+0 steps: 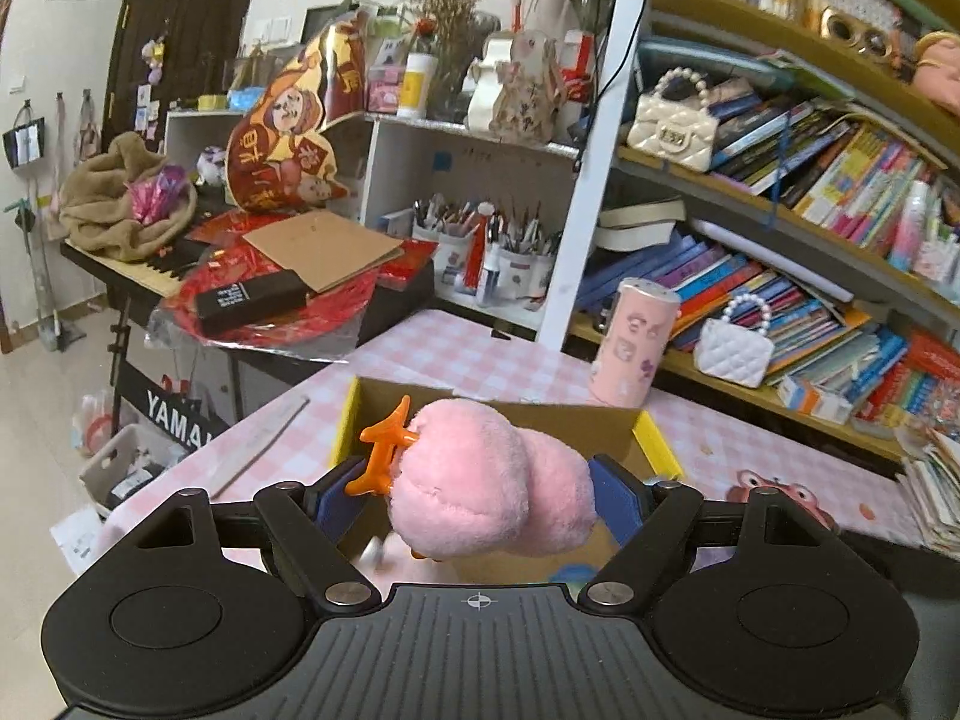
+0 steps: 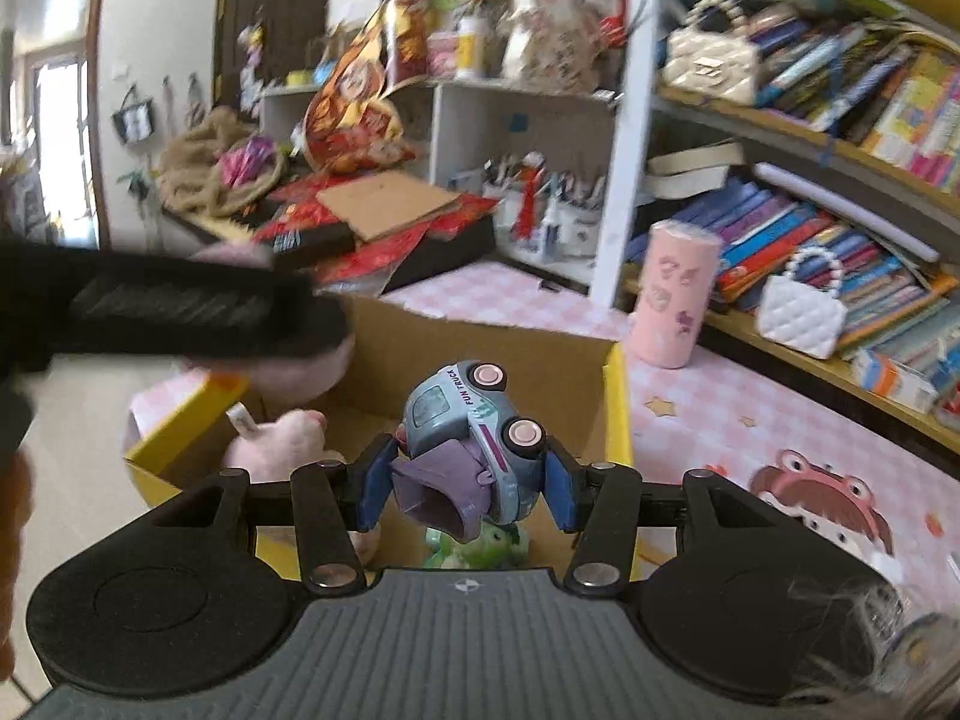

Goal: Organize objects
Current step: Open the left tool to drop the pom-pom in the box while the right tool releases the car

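Above the open cardboard box with yellow edges (image 1: pixel 657 444), standing on the pink-and-white checked tablecloth (image 1: pixel 456 348):

Left gripper (image 1: pixel 474 501): blue pads pressed wide apart against both sides of a fluffy pink plush toy with orange plastic feet (image 1: pixel 486 480), held over the box opening.

Right gripper (image 2: pixel 468 486): jaws at a narrower set, clamped on a pale blue toy truck with pink wheels and a purple rear scoop (image 2: pixel 474 438), tipped on its side, above the box interior.

Inside the box: another pink plush toy (image 2: pixel 282 444) toward its left wall; a green soft toy (image 2: pixel 480 546) below the truck.

Just beyond the box's right corner: a pink cylindrical tin with printed figures (image 1: pixel 636 348), upright on the cloth.
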`<state>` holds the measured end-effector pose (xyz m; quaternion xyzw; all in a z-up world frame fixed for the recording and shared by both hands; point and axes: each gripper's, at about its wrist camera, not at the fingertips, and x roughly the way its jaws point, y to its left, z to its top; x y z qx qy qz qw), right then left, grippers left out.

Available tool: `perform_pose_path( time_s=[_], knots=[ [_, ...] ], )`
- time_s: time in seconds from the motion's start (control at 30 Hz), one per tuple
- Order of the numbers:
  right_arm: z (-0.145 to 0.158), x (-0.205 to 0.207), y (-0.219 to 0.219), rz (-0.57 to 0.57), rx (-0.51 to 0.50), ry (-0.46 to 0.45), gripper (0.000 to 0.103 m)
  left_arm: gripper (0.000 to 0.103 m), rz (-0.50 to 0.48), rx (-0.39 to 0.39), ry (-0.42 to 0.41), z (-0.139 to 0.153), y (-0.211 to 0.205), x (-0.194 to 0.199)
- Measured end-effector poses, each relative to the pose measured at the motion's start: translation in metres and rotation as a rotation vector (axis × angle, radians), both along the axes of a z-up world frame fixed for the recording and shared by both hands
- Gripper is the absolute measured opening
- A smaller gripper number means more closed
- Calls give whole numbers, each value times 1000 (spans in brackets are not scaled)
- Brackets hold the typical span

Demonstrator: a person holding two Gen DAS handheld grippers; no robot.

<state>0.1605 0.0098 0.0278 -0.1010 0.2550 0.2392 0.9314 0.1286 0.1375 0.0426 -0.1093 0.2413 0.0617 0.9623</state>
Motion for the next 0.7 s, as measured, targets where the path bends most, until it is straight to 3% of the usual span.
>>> perform_pose_path(
  time_s=[0.27, 0.7],
  knots=[
    [-26, 49, 16, 84, -63, 86, 49, 80, 7, 11, 94, -22, -4, 67],
    [-44, 71, 22, 114, -97, 160, 49, 84, -29, 14, 228, -45, -10, 103]
  ],
)
